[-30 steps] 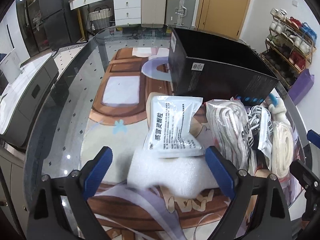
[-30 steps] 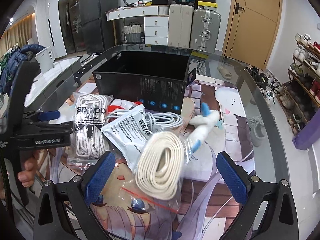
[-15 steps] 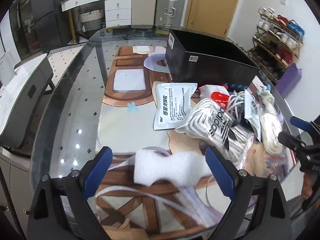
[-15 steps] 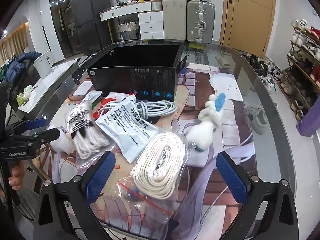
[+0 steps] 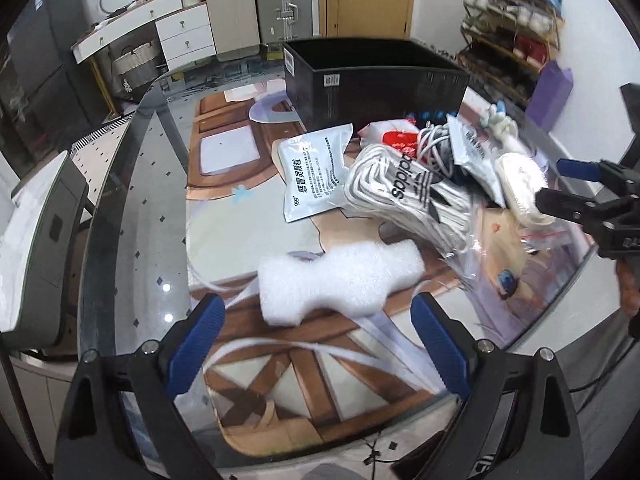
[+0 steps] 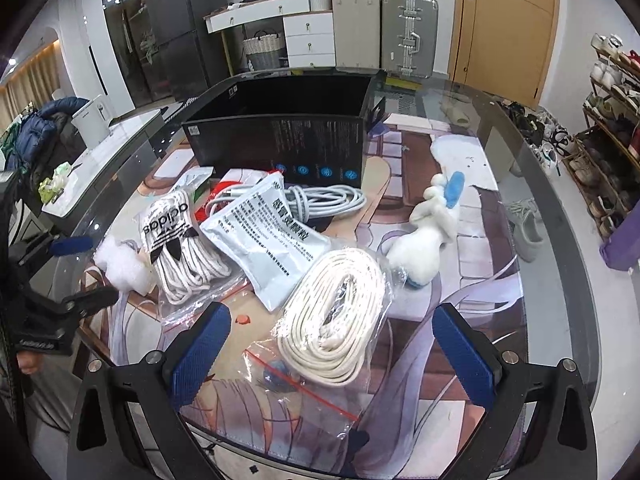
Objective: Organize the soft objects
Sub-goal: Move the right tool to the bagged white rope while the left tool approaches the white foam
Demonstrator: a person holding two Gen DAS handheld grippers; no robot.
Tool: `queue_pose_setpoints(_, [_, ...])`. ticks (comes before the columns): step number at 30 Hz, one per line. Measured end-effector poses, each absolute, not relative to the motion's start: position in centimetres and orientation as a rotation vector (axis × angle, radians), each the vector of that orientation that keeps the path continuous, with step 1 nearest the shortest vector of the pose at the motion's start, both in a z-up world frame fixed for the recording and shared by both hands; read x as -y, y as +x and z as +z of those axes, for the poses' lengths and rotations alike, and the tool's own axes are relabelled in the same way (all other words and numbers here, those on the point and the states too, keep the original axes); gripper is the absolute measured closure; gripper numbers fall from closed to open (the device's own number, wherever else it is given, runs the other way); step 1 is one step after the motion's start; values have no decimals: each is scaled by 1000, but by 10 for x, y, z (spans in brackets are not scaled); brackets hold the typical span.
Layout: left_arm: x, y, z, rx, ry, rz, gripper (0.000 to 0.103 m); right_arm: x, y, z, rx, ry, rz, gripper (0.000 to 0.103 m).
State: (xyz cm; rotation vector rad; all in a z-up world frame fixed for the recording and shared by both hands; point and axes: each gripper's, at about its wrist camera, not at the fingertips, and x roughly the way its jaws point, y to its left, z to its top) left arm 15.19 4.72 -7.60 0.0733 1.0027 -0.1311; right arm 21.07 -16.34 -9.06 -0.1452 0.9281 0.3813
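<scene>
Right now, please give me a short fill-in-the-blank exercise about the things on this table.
1. The white foam block lies in front of the ___ tool.
2. The box behind the pile is ___ in colour.
3. The flat white cord coil is inside a clear ___.

Missing words: left; black; bag

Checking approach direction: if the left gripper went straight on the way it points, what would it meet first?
Probably the white foam block, lying just ahead between the left gripper's open jaws; depth is uncertain.
</scene>
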Motion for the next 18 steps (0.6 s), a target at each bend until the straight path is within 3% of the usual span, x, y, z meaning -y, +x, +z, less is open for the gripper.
queue_pose_setpoints(5, [-39, 168, -70, -912, 108, -81, 8, 161, 212, -98, -957, -156, 386, 0])
queue_pose_setpoints(8, [-34, 172, -76, -943, 100, -126, 10, 160, 213, -103, -969, -168, 383, 0])
queue_pose_setpoints(10, [-33, 170, -75, -950, 80, -163, 20, 159, 216, -105, -980, -166, 377, 0])
queue_pose_setpoints(18, [-36, 154, -79, -1011, 18, -205, 22, 158, 218, -108, -988, -165, 375, 0])
